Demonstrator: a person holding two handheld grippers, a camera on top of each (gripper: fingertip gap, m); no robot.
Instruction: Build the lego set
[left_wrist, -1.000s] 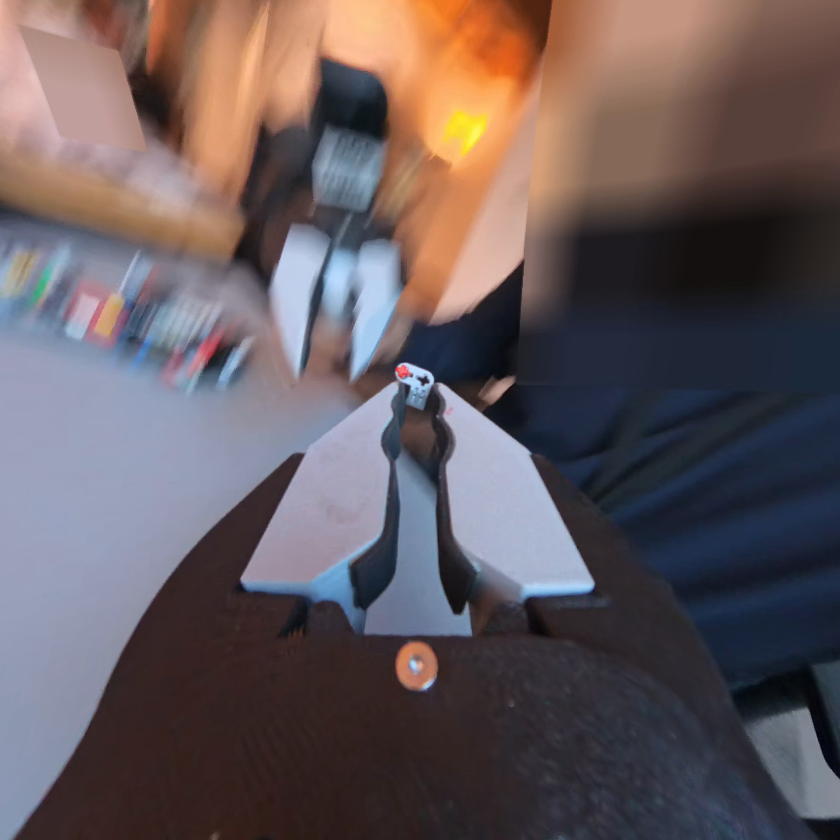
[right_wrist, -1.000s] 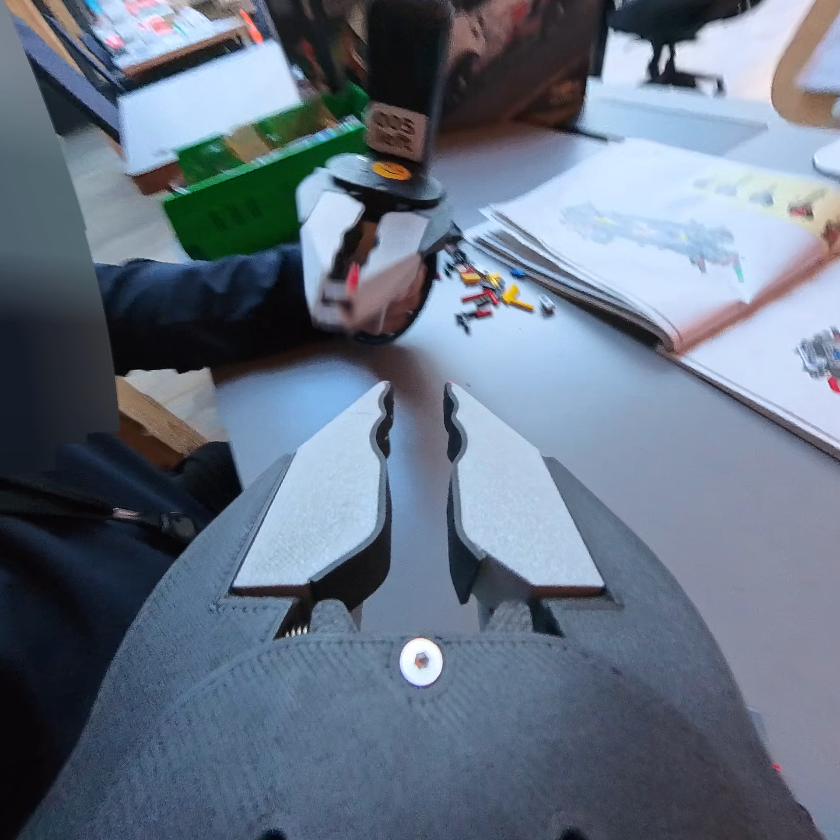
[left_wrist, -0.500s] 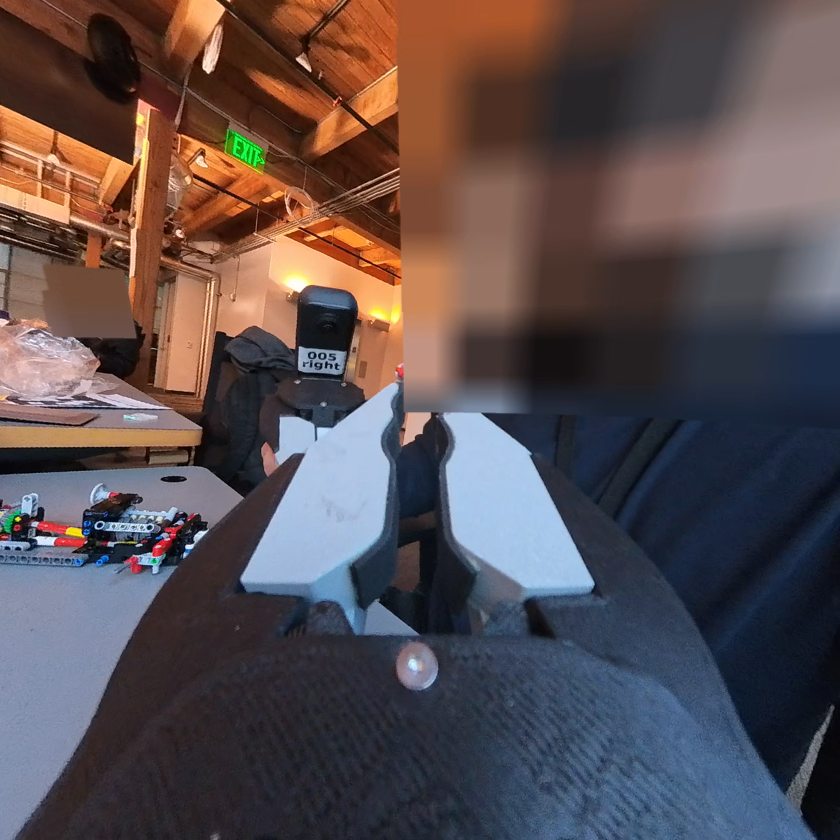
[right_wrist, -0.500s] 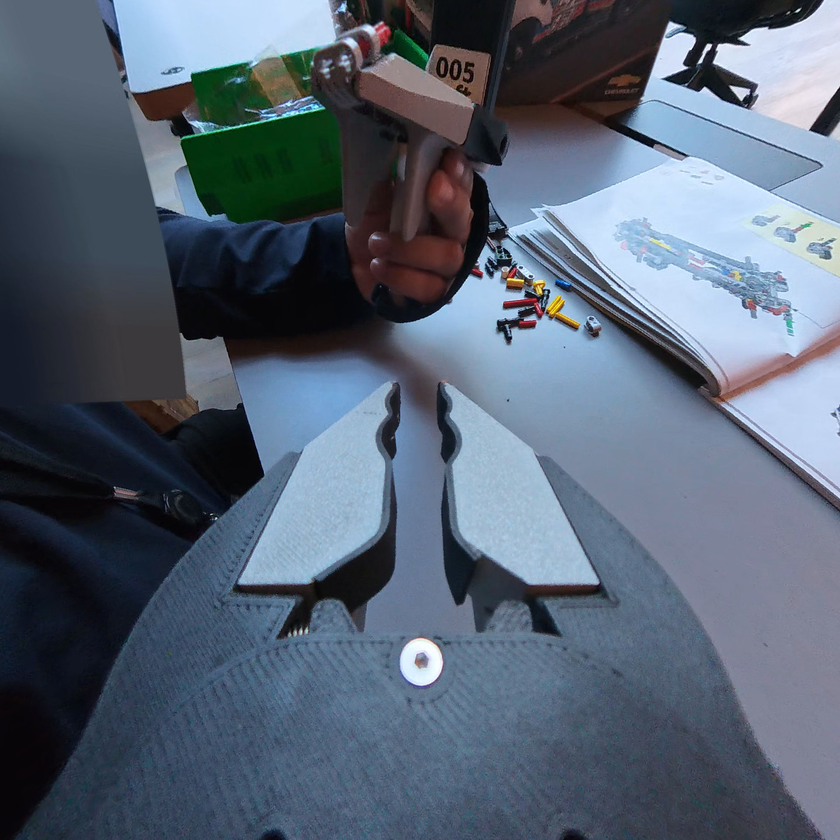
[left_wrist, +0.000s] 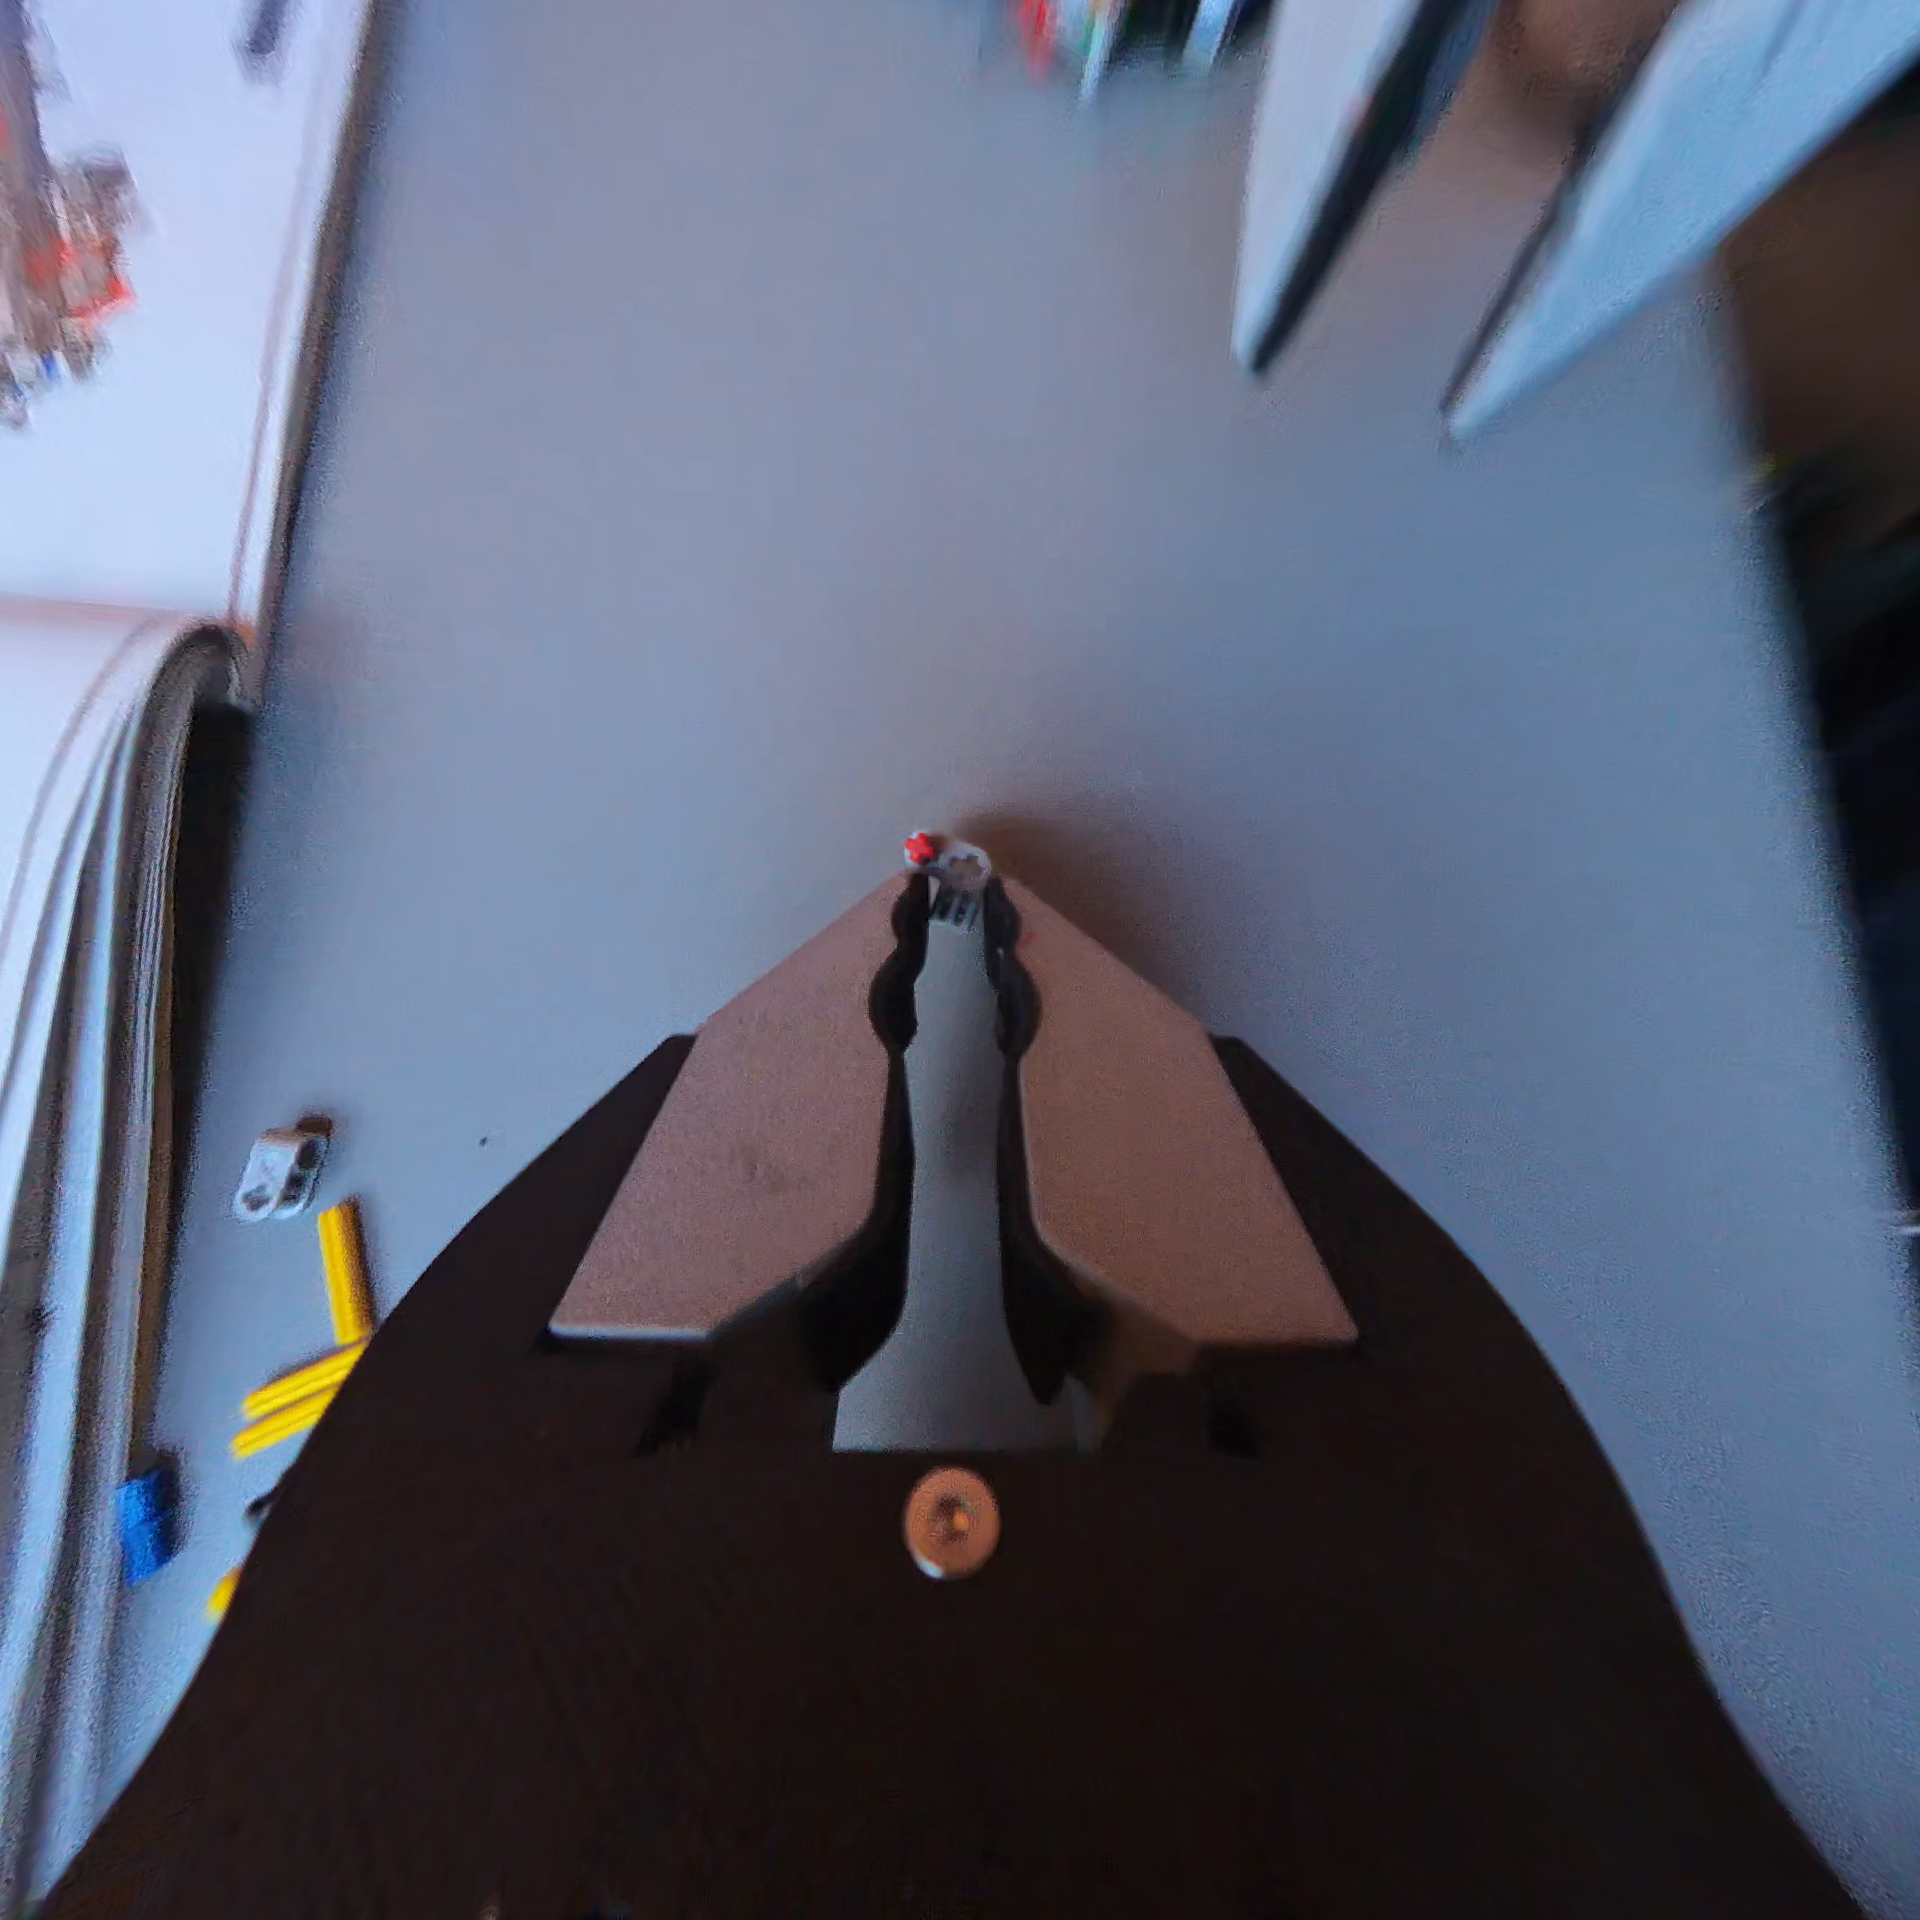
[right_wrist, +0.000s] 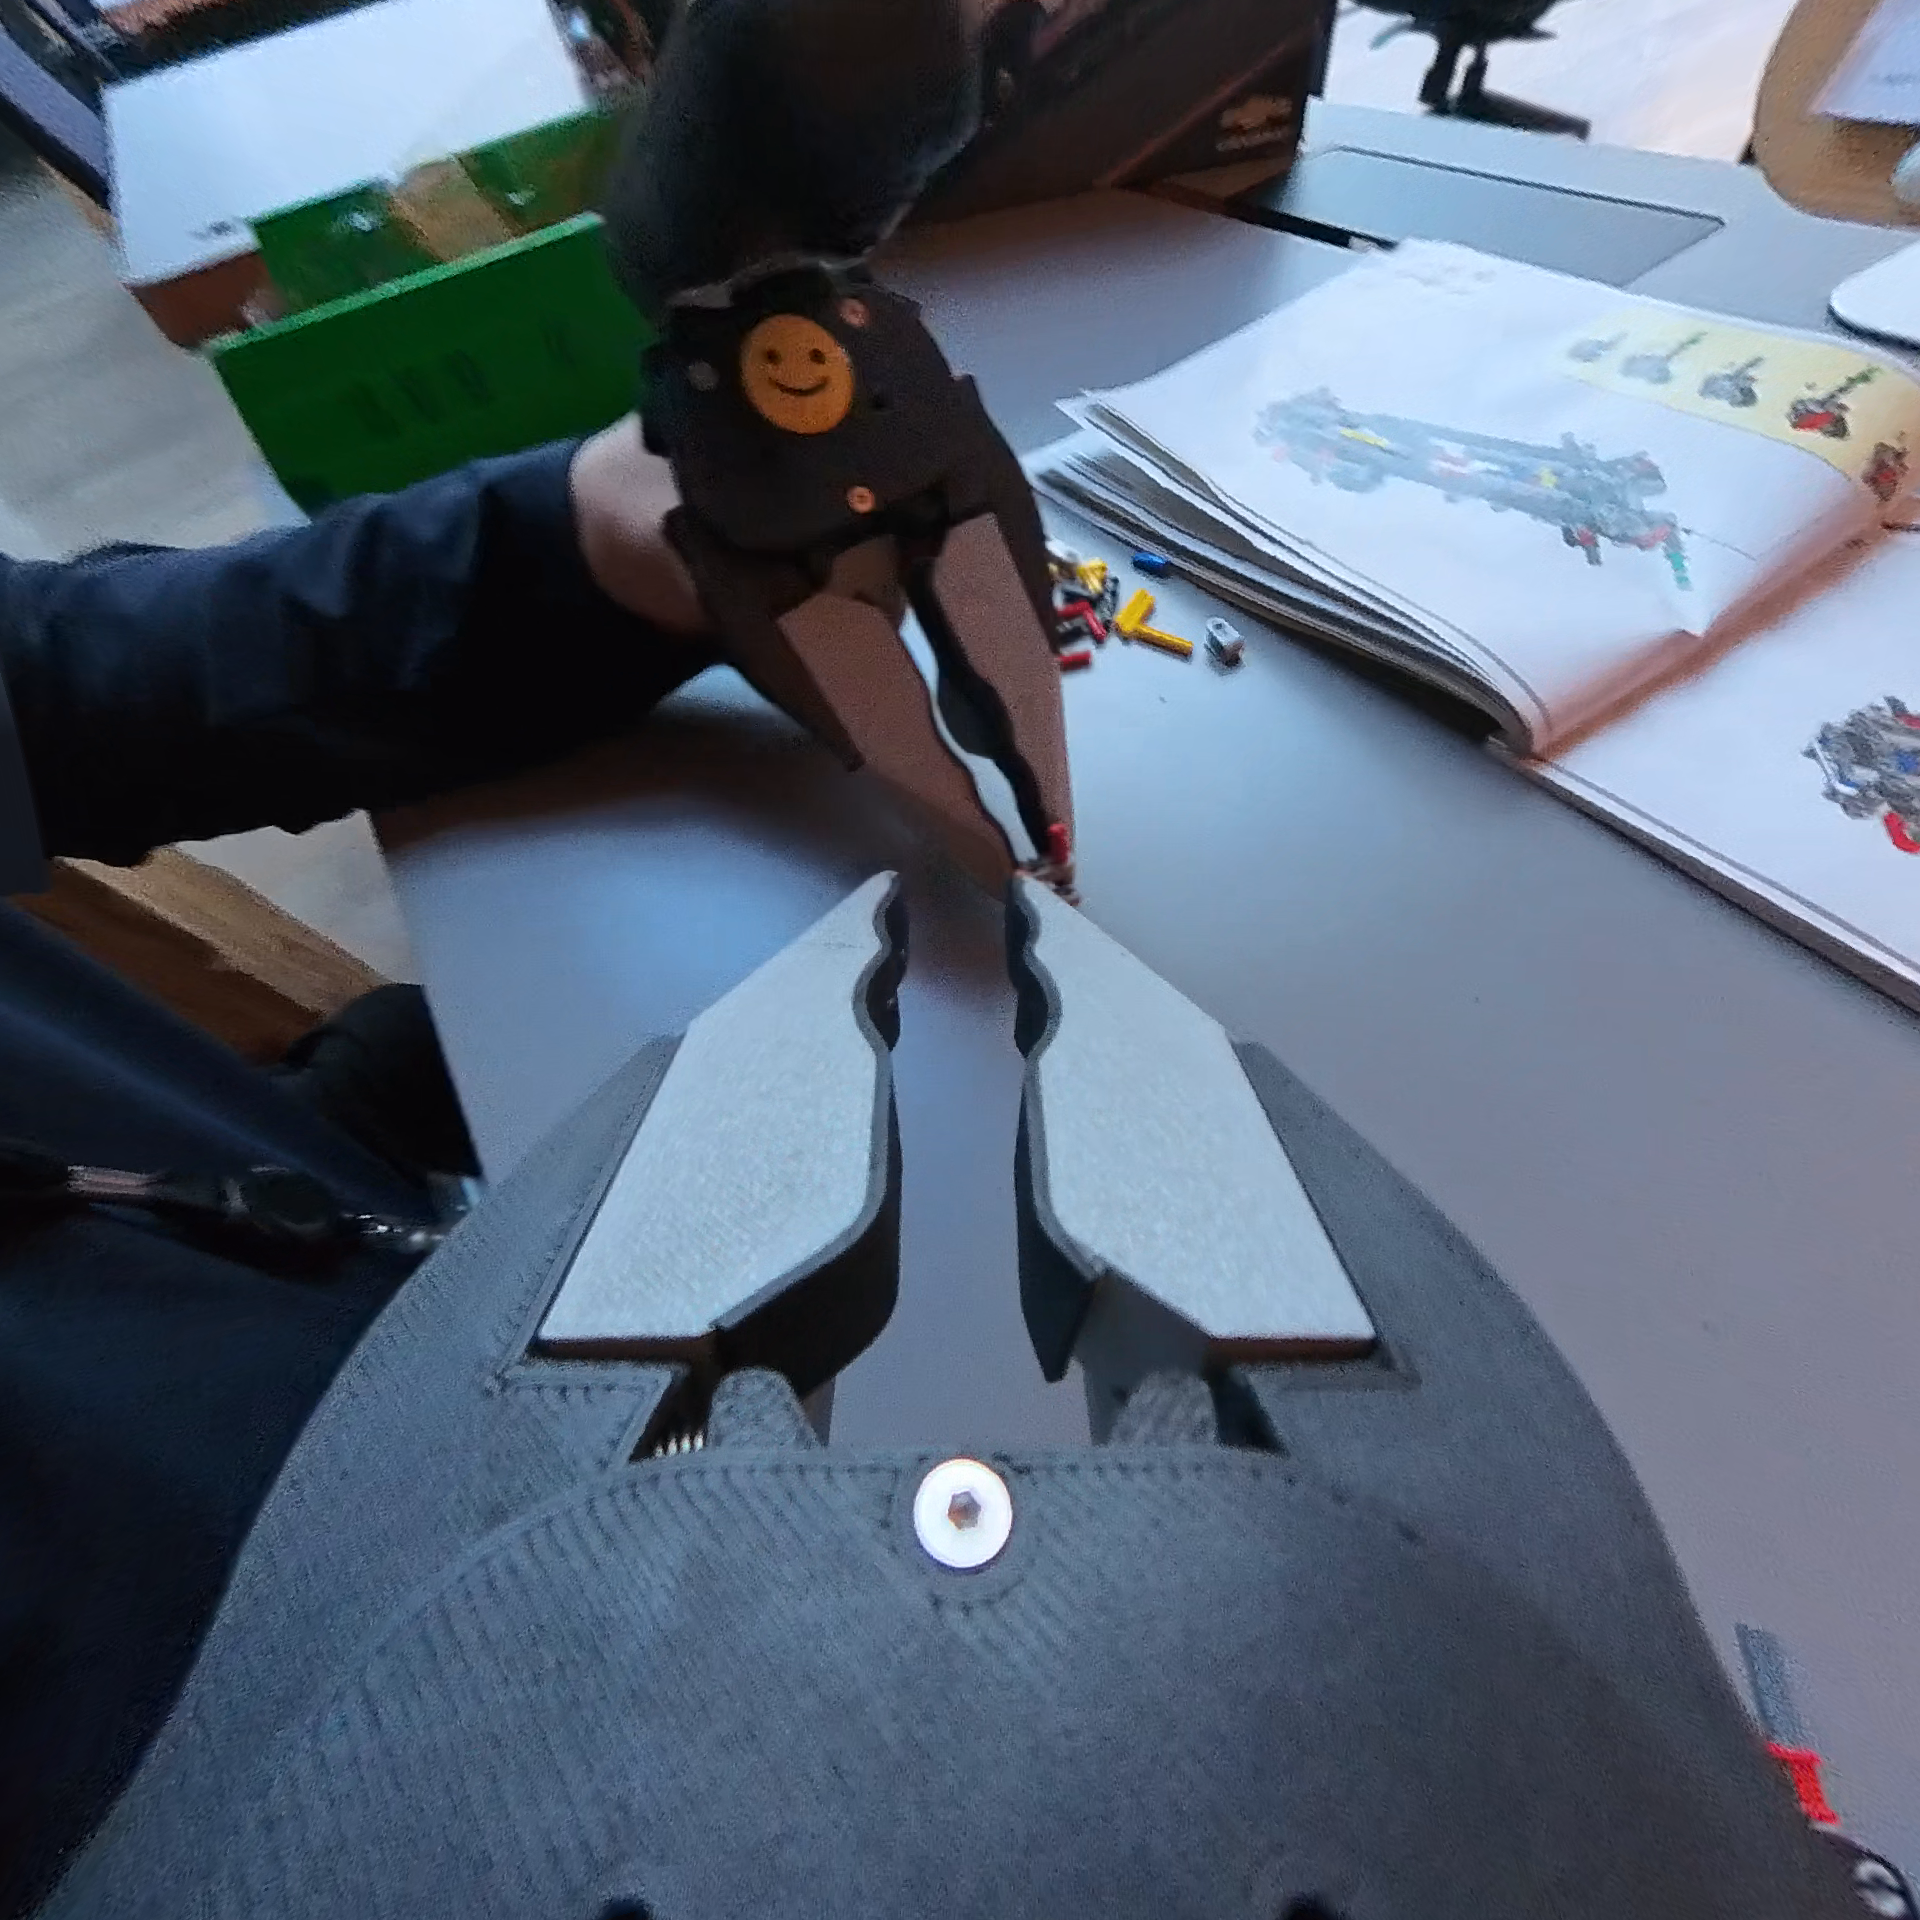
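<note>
My left gripper (left_wrist: 951, 896) is shut on a small grey connector (left_wrist: 961, 871) with a red pin (left_wrist: 918, 848) in it, pinched at the very fingertips. It points down at the grey table (left_wrist: 727, 520), with the piece close above or on the surface. In the right wrist view the left gripper (right_wrist: 1039, 857) comes down from the upper left, and the red pin (right_wrist: 1058, 840) shows at its tips. My right gripper (right_wrist: 956, 904) is open and empty, its tips just short of the left gripper's tips. It also shows blurred at the top right of the left wrist view (left_wrist: 1356, 384).
An open instruction book (right_wrist: 1455, 540) lies on the right of the table (right_wrist: 1455, 1039). Loose small yellow, red and blue pieces (right_wrist: 1101, 608) and a grey connector (right_wrist: 1224, 639) lie beside it. A green box (right_wrist: 436, 364) and a dark carton (right_wrist: 1132, 114) stand behind. A person's sleeve (right_wrist: 260, 644) is at the left.
My left gripper swung from pointing up into the room down to the table, keeping the grey piece in its tips. It now meets the right gripper's tips. The right jaws stayed open.
</note>
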